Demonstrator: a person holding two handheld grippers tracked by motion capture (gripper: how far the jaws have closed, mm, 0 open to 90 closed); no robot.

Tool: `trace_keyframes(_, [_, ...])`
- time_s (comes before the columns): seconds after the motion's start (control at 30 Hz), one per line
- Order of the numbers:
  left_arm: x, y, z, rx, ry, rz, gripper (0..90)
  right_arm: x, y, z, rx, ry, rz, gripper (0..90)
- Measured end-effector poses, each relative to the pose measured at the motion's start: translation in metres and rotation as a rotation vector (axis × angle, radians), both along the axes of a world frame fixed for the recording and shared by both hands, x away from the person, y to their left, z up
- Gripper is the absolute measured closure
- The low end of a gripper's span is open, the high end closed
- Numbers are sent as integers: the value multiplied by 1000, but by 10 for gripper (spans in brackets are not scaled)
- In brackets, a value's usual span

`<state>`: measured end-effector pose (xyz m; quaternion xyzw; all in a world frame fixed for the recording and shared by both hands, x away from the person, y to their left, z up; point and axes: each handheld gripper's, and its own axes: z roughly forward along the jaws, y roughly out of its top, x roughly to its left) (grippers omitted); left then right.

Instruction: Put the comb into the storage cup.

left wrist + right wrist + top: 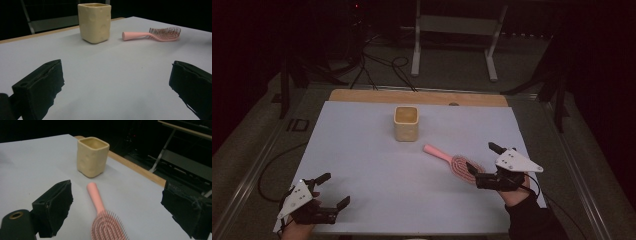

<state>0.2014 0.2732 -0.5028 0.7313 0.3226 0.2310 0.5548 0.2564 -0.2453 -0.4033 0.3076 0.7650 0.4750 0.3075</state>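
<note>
A pale yellow square cup stands upright toward the back middle of the white table sheet. A pink hairbrush lies flat to its right, bristles up, handle pointing toward the cup. My right gripper is open just behind the brush head, jaws either side of it and not touching; in the right gripper view the brush lies between the jaws with the cup beyond. My left gripper rests open at the front left corner, holding nothing. Its view shows the cup and brush far ahead.
A wooden table edge runs along the back of the sheet. Beyond it stand a white metal frame and black cables on the floor. Dark stands flank the table at both sides.
</note>
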Motion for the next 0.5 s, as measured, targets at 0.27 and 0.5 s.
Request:
trace_keyframes(0.27, [0,0,-1,0,4,2,0,16,18,11,-23,-23,41,98])
trace_keyframes(0.5, [0,0,0,5,-2,-2,0,32,40,17,-19,-28,83,98])
